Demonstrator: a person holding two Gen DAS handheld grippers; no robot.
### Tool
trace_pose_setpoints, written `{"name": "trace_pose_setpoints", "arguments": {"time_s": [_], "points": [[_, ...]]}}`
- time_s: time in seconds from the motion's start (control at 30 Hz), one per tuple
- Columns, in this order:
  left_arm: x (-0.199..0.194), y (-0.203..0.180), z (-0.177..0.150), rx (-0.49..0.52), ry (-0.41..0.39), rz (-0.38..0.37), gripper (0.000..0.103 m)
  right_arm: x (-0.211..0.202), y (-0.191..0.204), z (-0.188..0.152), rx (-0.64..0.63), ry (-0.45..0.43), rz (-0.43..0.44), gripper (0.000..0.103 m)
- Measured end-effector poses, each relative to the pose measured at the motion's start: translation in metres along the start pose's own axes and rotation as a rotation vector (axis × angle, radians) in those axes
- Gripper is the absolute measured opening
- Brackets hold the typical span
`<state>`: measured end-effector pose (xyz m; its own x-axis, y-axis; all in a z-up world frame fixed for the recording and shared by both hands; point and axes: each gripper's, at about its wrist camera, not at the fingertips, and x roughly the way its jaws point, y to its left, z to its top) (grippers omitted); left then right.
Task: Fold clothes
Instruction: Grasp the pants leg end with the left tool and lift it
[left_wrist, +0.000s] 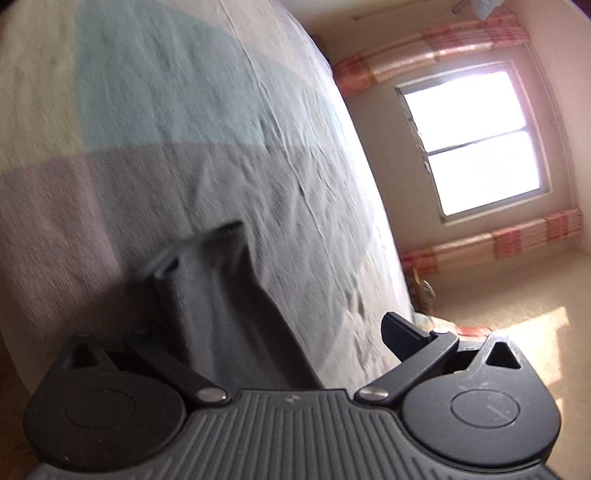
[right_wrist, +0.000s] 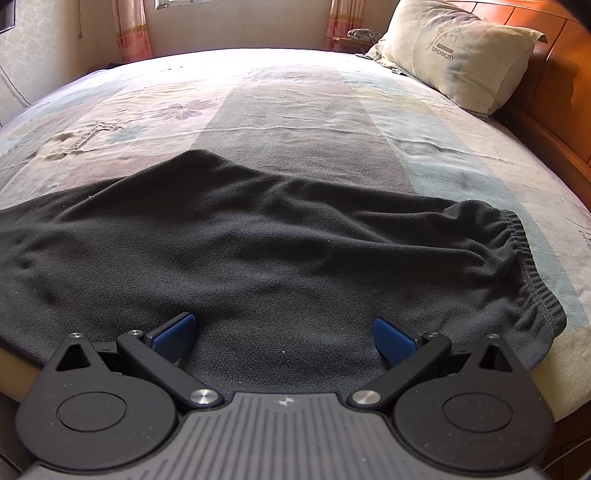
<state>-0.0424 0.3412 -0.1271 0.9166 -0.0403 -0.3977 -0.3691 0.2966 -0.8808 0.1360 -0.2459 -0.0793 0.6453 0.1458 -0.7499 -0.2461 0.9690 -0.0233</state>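
Bed (right_wrist: 295, 122) comes first: it fills both views, its patterned sheet running away ahead of the fingers, with a pillow (right_wrist: 458, 55) far forward and to the right of the right-hand pair. On it lies the dark garment (right_wrist: 258, 251), which looks like a pair of trousers, spread flat with its long axis crosswise to the right fingers; the elastic waistband (right_wrist: 532, 266) sits off to their right and the rest trails out of view to their left. The near edge of the cloth lies directly between and just ahead of the right gripper (right_wrist: 283, 334), whose blue-padded fingers stand spread wide, holding nothing.

The left gripper (left_wrist: 284, 291) is tilted sideways, with a window (left_wrist: 476, 144) beyond its right finger. A strip of the dark cloth runs up along its left finger, but that view is blurred, and I cannot tell whether the fingers pinch it or merely stand spread around it.

By my reading the right hand is better placed for the waistband end, the left for the leg end.
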Motion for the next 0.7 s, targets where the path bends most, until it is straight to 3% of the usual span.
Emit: {"name": "trace_pose_setpoints", "arguments": {"time_s": [0.1, 0.27, 0.47, 0.53, 0.6, 0.67, 0.7], "points": [[-0.002, 0.001, 0.003, 0.029, 0.017, -0.012, 0.102, 0.001, 0.0, 0.001, 0.0, 0.003, 0.001, 0.103], [-0.001, 0.005, 0.018, 0.02, -0.065, -0.036, 0.102, 0.0, 0.001, 0.001, 0.0, 0.004, -0.003, 0.103], [-0.001, -0.005, 0.004, 0.148, -0.003, -0.042, 0.1, 0.0, 0.002, 0.0, 0.008, 0.001, -0.01, 0.103], [-0.003, -0.002, 0.004, 0.164, -0.012, -0.014, 0.091, 0.0, 0.002, 0.0, 0.009, 0.002, -0.01, 0.103], [-0.002, 0.004, 0.008, 0.156, -0.053, 0.037, 0.067, 0.0, 0.002, 0.001, 0.008, 0.003, -0.009, 0.103], [0.0, 0.008, 0.011, 0.126, -0.086, 0.054, 0.053, 0.0, 0.002, 0.001, 0.008, 0.002, -0.009, 0.103], [0.001, 0.009, 0.013, 0.111, -0.102, 0.06, 0.053, 0.0, 0.002, 0.0, 0.008, 0.001, -0.01, 0.103]]}}
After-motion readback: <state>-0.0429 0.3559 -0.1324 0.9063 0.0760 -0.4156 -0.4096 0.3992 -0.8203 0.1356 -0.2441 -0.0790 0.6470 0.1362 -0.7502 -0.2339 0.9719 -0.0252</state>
